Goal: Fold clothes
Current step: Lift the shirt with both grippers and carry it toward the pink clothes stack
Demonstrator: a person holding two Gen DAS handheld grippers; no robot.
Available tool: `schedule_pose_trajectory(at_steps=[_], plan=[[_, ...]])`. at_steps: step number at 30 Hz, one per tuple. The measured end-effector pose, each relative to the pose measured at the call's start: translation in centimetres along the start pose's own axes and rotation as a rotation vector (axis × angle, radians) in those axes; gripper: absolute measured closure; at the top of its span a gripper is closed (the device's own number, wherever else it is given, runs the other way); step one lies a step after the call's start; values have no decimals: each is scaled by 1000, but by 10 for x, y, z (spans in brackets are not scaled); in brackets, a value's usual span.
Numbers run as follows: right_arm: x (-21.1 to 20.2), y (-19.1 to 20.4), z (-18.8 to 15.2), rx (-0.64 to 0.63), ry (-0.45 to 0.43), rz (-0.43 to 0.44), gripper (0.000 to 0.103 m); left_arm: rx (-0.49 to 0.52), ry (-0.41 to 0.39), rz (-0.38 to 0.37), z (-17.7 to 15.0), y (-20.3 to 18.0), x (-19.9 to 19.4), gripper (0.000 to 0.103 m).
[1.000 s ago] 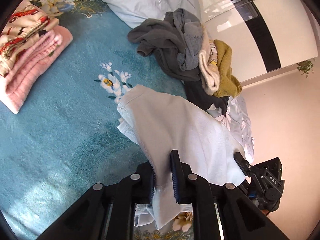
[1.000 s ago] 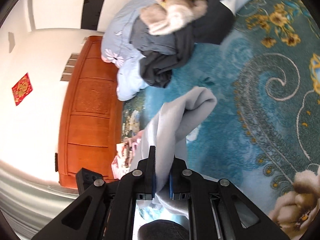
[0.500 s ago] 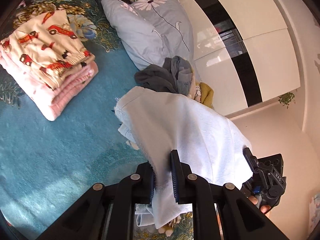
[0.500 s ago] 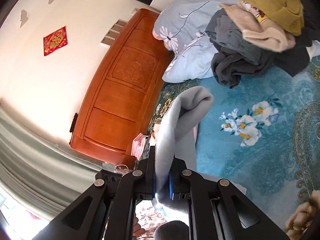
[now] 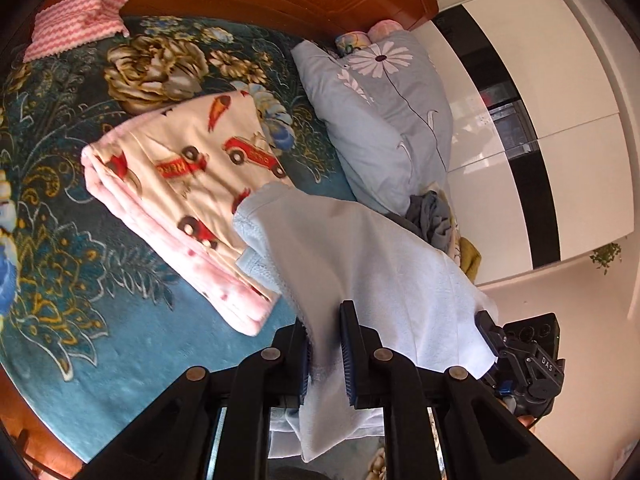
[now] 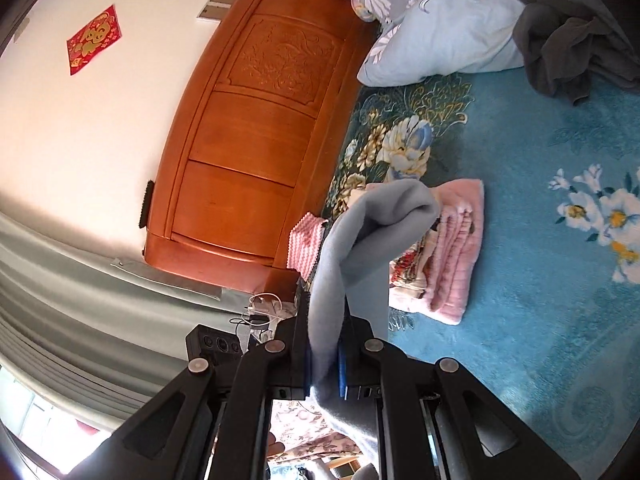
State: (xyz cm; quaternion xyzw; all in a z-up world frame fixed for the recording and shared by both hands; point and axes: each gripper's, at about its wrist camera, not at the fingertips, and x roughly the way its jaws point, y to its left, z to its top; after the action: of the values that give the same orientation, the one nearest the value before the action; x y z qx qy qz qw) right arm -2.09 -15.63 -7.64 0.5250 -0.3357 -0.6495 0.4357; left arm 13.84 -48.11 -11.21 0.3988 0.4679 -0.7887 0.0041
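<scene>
Both grippers hold one folded pale blue garment (image 5: 360, 256) in the air above the bed. My left gripper (image 5: 325, 344) is shut on one edge of it. My right gripper (image 6: 323, 356) is shut on the other edge, where the garment (image 6: 360, 236) looks grey-blue. The right gripper also shows at the lower right of the left wrist view (image 5: 520, 356). Just beyond the garment lies a folded stack (image 5: 180, 184): a cream piece with red cars on a pink fleece (image 6: 452, 256). An unfolded pile of dark clothes (image 6: 576, 52) lies by the pillows.
The bed has a teal floral cover (image 5: 80, 280). A pale blue pillow with a daisy (image 5: 380, 120) lies against the wooden headboard (image 6: 248, 140). A pink zigzag cloth (image 5: 76, 24) lies at the bed's corner. A white wardrobe (image 5: 540, 140) stands beyond.
Both grippers have carried the pale blue garment toward the headboard. The folded pink stack is now right beyond its front edge, and the unfolded pile has slipped off to the side.
</scene>
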Motion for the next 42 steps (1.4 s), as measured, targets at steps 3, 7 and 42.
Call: schedule_pose_trajectory(at_steps=[3,7,42], plan=[[39,5,14,3,34,17,93,11,-5,32,35,12,-4,88],[90,3,34,37,64,44,93,28,-11,85,83,25,-5,89],[157,-110,46,167,75,-110,92,-412,-176,-14,66,166,38,32]])
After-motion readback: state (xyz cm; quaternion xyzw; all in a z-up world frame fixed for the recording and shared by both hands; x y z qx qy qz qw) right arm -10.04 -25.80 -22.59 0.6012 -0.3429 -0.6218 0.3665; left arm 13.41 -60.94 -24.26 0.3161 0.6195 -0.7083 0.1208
